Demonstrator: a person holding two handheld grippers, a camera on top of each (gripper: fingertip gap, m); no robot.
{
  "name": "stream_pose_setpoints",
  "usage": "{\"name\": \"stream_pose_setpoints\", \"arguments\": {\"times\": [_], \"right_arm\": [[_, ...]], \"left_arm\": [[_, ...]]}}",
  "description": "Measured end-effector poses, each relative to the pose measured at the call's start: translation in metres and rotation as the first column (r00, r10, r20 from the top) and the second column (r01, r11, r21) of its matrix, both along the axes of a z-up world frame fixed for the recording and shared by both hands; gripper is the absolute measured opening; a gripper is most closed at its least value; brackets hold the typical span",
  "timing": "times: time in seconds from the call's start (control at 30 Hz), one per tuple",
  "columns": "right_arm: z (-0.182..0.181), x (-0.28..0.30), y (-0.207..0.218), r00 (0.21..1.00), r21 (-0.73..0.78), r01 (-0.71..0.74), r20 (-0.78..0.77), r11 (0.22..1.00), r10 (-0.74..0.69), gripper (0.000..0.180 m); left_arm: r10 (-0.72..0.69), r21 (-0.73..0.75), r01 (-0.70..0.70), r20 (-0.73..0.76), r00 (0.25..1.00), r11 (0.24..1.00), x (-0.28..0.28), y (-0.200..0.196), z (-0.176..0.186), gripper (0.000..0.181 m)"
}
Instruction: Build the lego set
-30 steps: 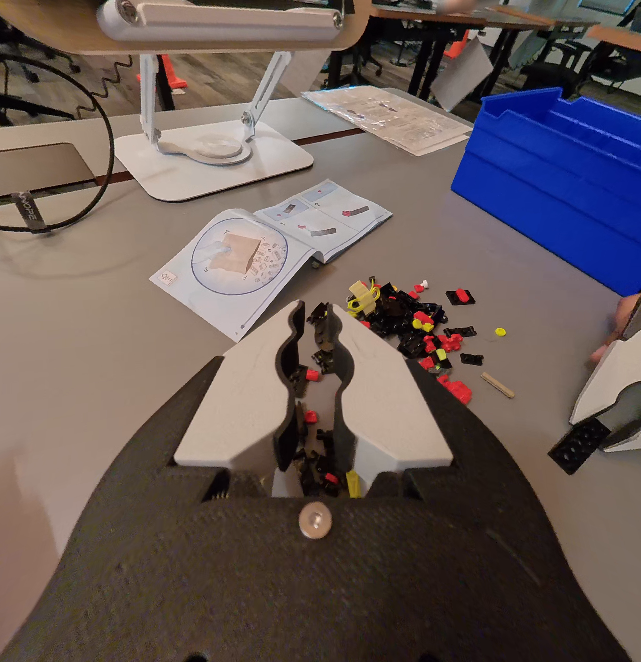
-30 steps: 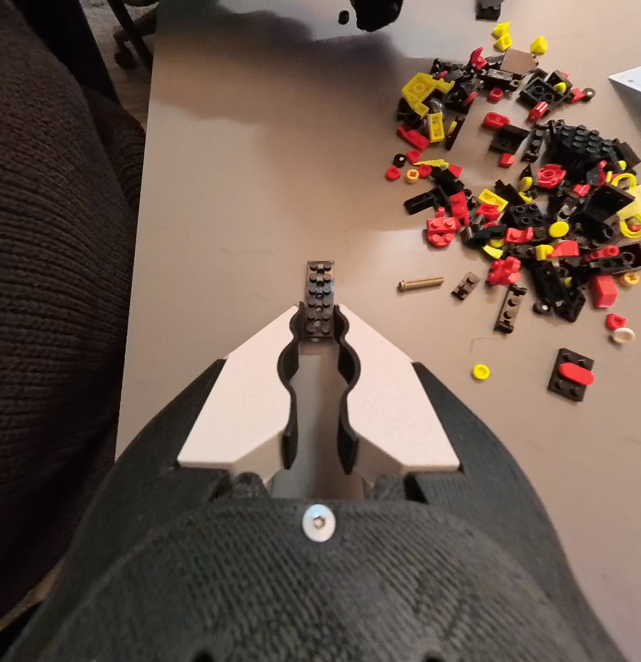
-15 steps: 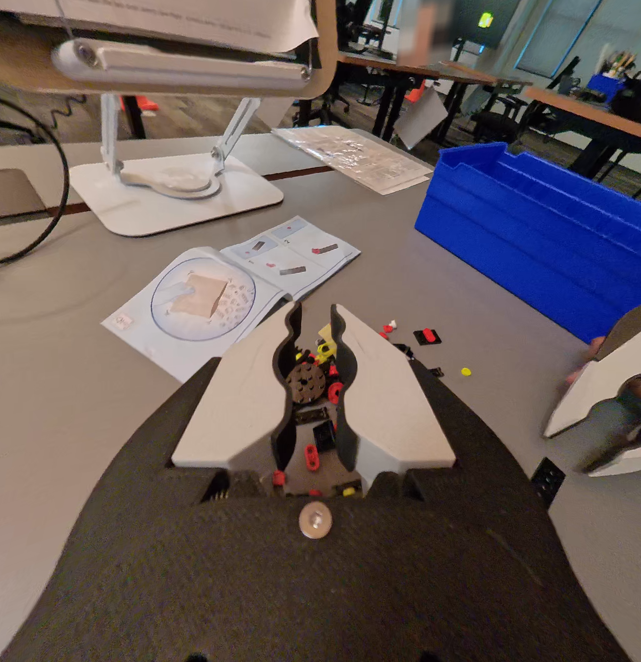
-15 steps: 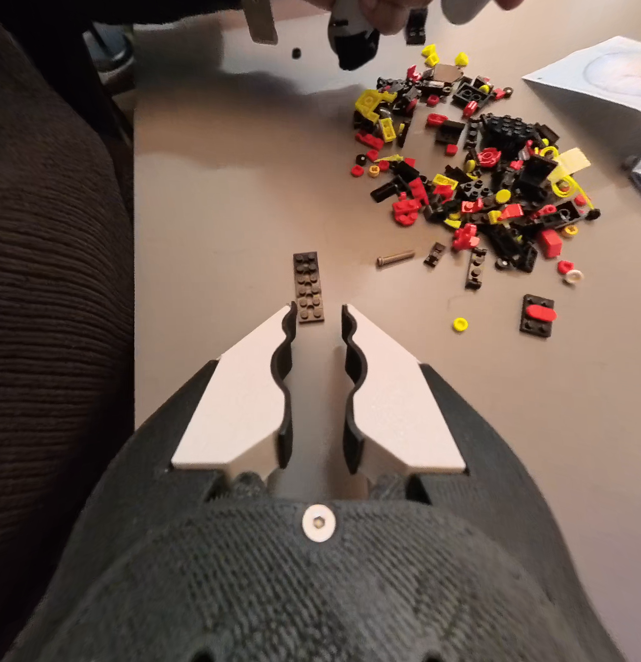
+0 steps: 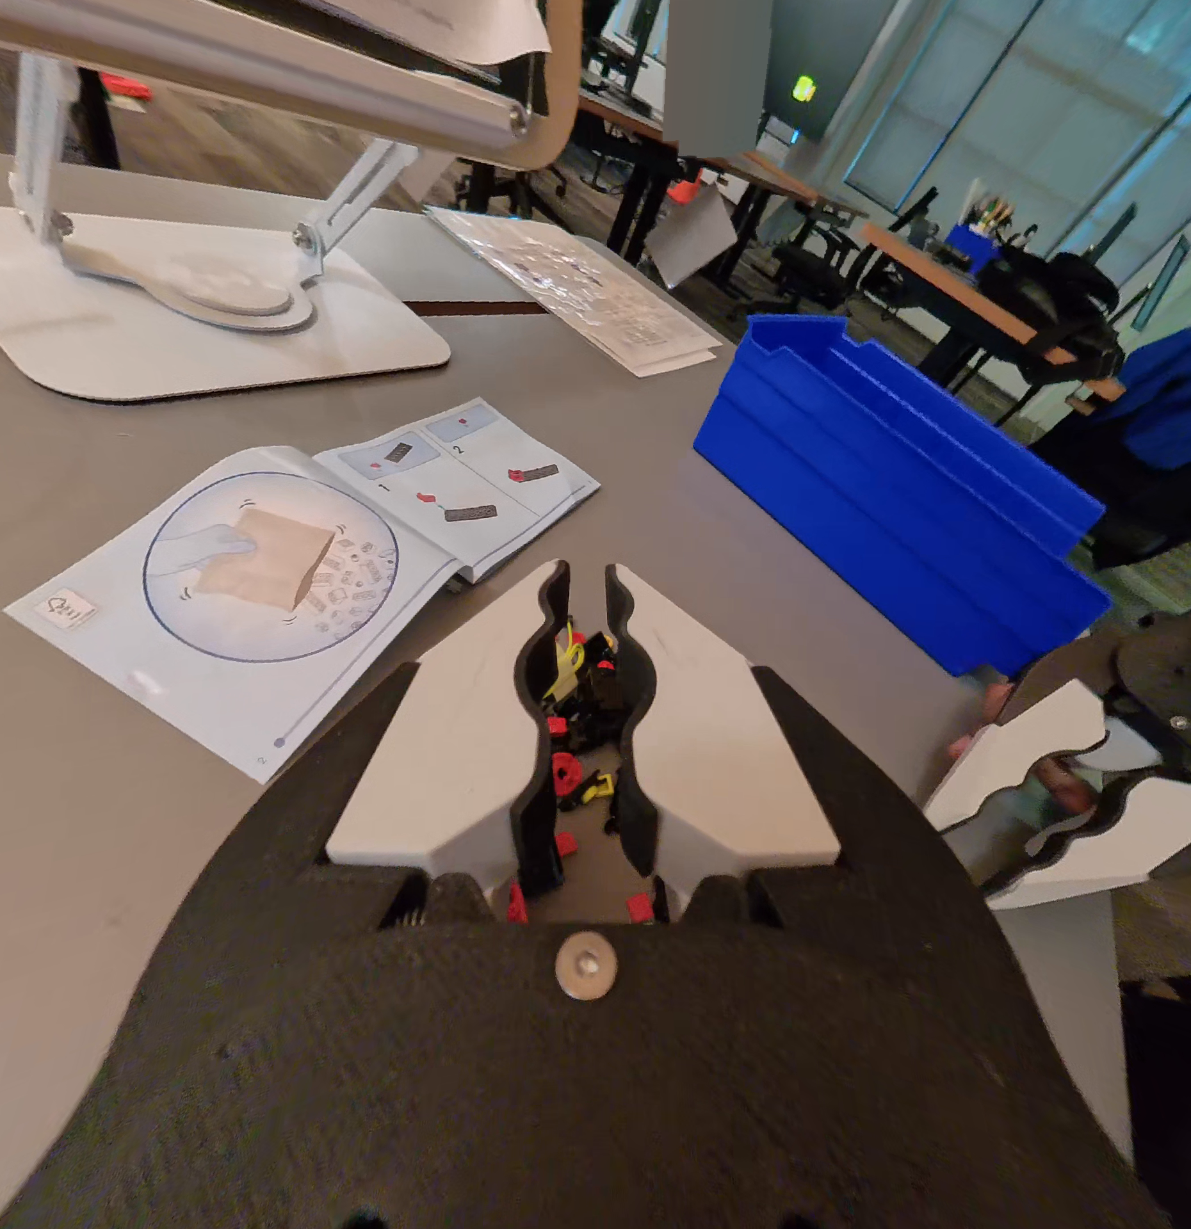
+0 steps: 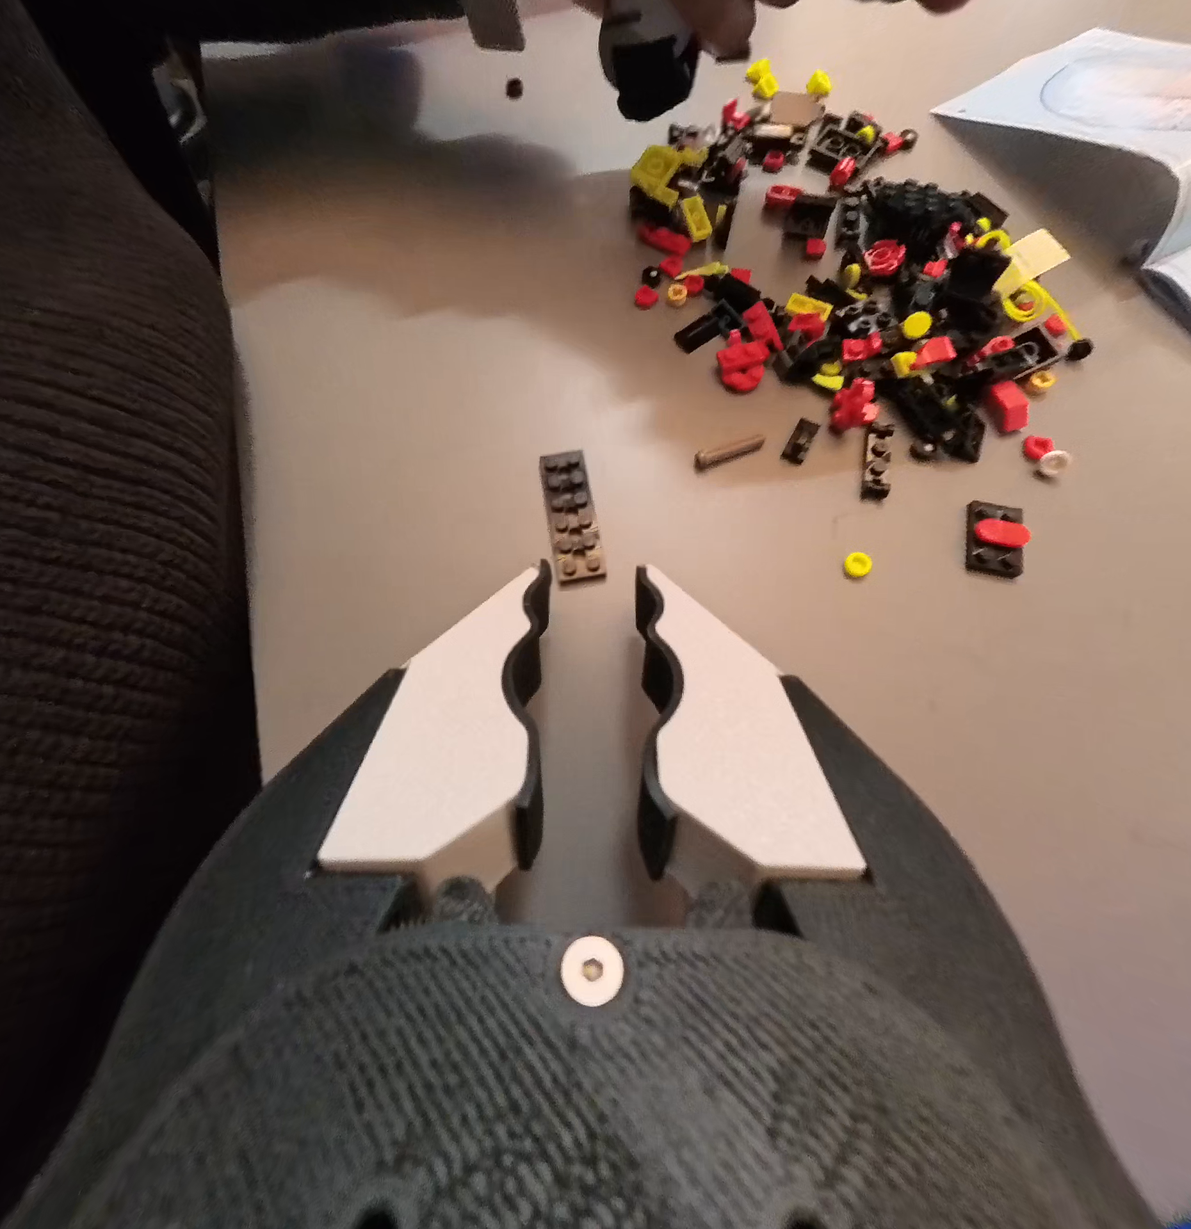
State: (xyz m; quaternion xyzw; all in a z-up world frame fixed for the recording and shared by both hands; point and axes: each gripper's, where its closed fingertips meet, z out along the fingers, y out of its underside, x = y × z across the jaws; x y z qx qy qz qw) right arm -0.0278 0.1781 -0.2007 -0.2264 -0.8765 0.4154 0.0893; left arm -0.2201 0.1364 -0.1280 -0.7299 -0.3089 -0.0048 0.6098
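Note:
A black 2x6 plate (image 6: 573, 519) lies flat on the grey table, just ahead of my right gripper (image 6: 591, 578). The right gripper is open and empty, and its left fingertip is next to the plate's near end. A loose pile of black, red and yellow pieces (image 6: 865, 299) lies to the far right of the plate. My left gripper (image 5: 587, 573) hovers over that pile (image 5: 583, 698), which shows through the narrow gap between its fingers. It holds nothing. The right gripper also shows in the left wrist view (image 5: 959, 851).
An open instruction booklet (image 5: 293, 572) lies left of the pile. A blue bin (image 5: 899, 492) stands to the right, a white stand base (image 5: 180, 332) at the back. A tan pin (image 6: 729, 452), a yellow stud (image 6: 857, 564) and a black plate with a red piece (image 6: 995, 539) lie loose. Dark knitted clothing (image 6: 100, 465) borders the table's left edge. Tip to tip, the grippers are about 20 cm apart. My right tips are roughly 6 cm from the tan pin (image 6: 729, 452).
My right gripper has opened, let go of the black plate and drawn back a little. My left gripper has moved forward over the pile and tilted up.

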Motion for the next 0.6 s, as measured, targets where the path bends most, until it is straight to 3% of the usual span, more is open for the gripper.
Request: {"name": "stream_pose_setpoints", "arguments": {"times": [0.07, 0.17, 0.3, 0.47, 0.6], "right_arm": [[0.003, -0.011, -0.001, 0.999, -0.013, 0.018, -0.032, 1.000, -0.019, 0.024], [0.016, -0.053, -0.004, 0.984, -0.039, 0.099, -0.144, 0.994, -0.104, 0.040], [0.016, -0.095, -0.014, 0.970, -0.033, 0.116, -0.212, 0.993, -0.120, 0.040], [0.006, -0.130, -0.023, 0.970, 0.013, 0.119, -0.214, 0.993, -0.113, 0.054], [0.004, -0.131, -0.027, 0.975, 0.024, 0.102, -0.203, 0.994, -0.095, 0.047]], "left_arm": [[0.015, 0.038, -0.016, 0.036, 0.999, 0.999, -0.002, -0.005, 0.002, 0.007], [0.021, 0.091, -0.031, 0.106, 0.994, 0.995, -0.001, -0.011, 0.002, 0.008], [0.024, 0.149, -0.052, 0.188, 0.982, 0.988, 0.000, -0.022, 0.002, 0.011], [0.079, 0.092, -0.095, 0.156, 0.985, 0.991, -0.002, -0.037, -0.003, 0.011], [0.087, 0.051, -0.096, 0.162, 0.983, 0.994, 0.002, -0.047, -0.010, 0.013]]}}
